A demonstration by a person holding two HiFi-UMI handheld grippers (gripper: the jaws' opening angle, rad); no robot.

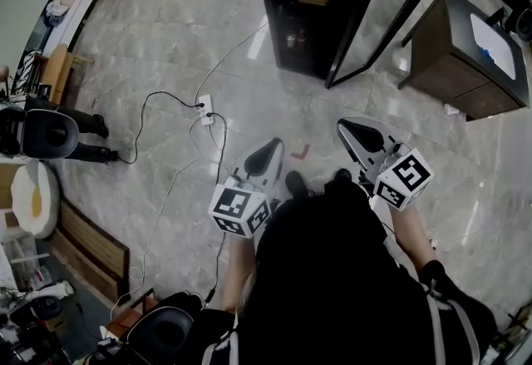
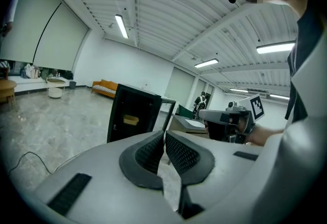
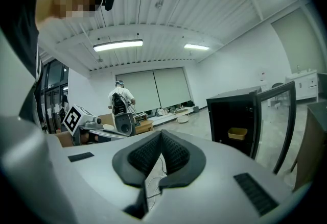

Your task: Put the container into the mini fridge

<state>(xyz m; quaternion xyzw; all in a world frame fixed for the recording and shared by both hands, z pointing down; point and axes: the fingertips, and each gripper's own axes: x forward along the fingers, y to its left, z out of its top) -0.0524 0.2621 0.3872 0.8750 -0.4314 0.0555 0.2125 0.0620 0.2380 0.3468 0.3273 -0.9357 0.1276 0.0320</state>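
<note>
Mini fridge (image 1: pixel 312 10): black. Container (image 3: pixel 237 133): yellow. Floor (image 1: pixel 208 39): grey, marbled. Cabinet (image 1: pixel 461 56): dark brown. Left gripper (image 1: pixel 269 149) and right gripper (image 1: pixel 352 132): light grey, black textured pads (image 2: pixel 181 154), black-and-white square markers.

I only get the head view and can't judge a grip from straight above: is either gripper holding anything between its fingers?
Observer: The left gripper is not. Its own view shows the fingers together with nothing between them.
Operator: And the right one?
Observer: The right gripper is shut and empty too, as its own view shows.
Operator: So where is the container?
Observer: The right gripper view looks into the mini fridge from the side. A yellow container sits on a shelf inside it.
</note>
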